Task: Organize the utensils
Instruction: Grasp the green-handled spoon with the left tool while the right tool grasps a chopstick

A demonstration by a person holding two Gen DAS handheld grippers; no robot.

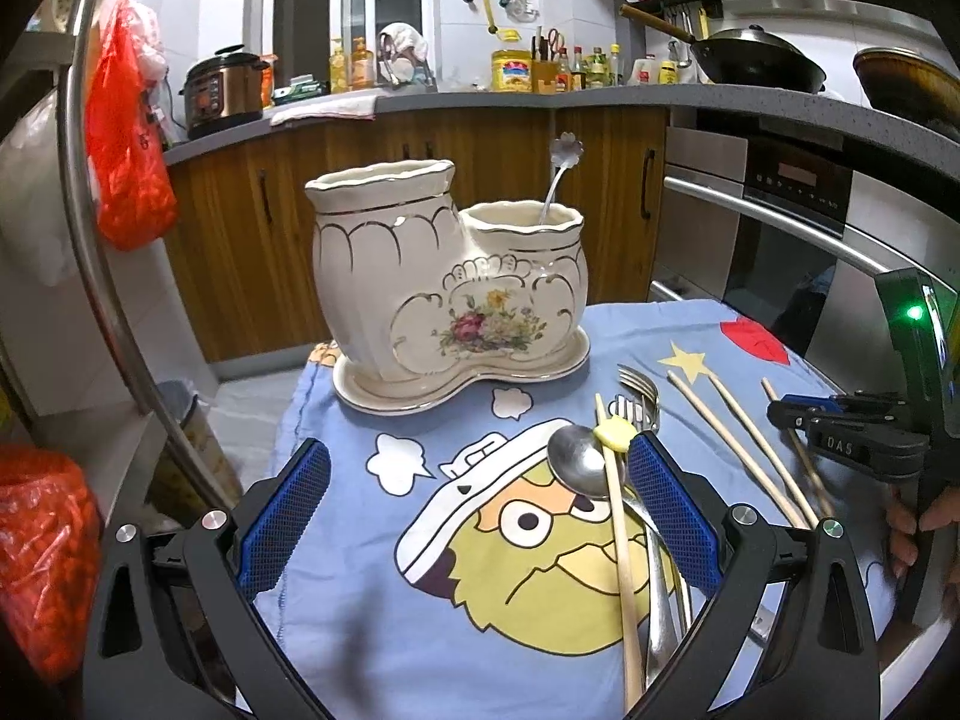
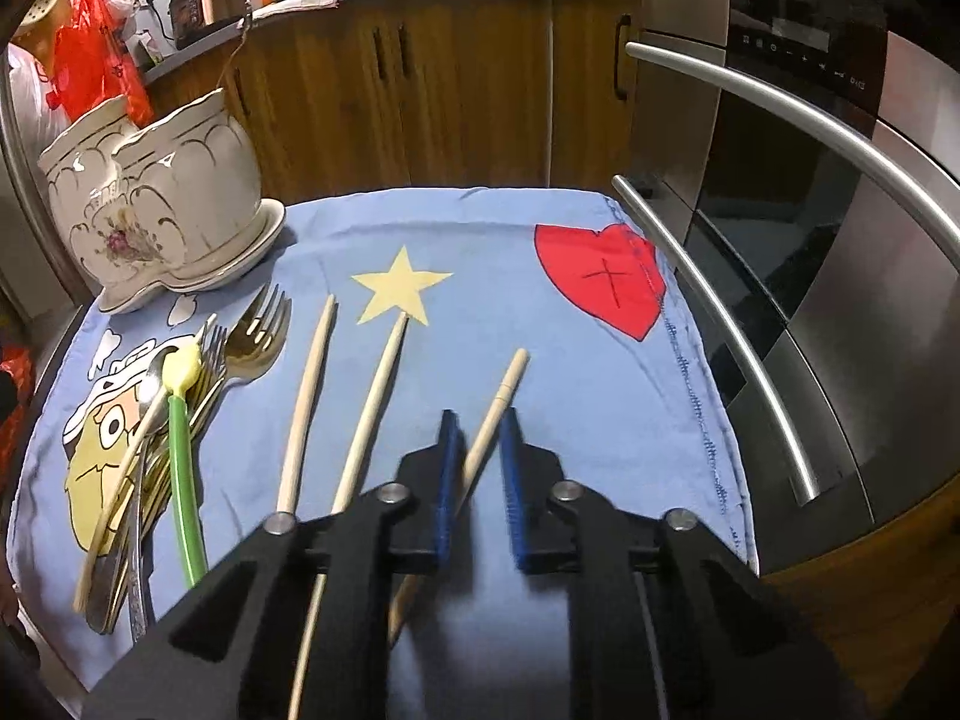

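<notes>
Here the right tongs (image 2: pixel 477 420) are nearly closed around the rightmost chopstick (image 2: pixel 501 393), which runs between the two blue pads; the frame is blurred there, so contact of the pads with the wood cannot be told for sure. No earlier view is at hand. Two more chopsticks (image 2: pixel 312 372) lie just to the left of it on the blue cartoon cloth (image 2: pixel 510 240) that covers the bench, all three pointing away from the camera and fanning slightly apart.

Further left sits a loose heap: forks (image 2: pixel 261 330), a spoon (image 2: pixel 153 384), a green-handled utensil (image 2: pixel 180 480) with a yellow tip and one more chopstick across them.

The left tongs (image 1: pixel 480 468) hang wide open and empty above the cloth, with the right pad (image 1: pixel 672 504) just beside the spoon (image 1: pixel 579 459) and the heap. Beyond them stands the cream ceramic holder (image 1: pixel 444 276) on its dish, at the far left corner of the cloth. It has two compartments, a tall one and a lower one; a metal handle with a flower-shaped end (image 1: pixel 566 151) sticks up from the lower one. In the left view the right tongs (image 1: pixel 780 411) appear at the right edge, low over the chopsticks, with a hand (image 1: pixel 912 531) on the grip.
</notes>
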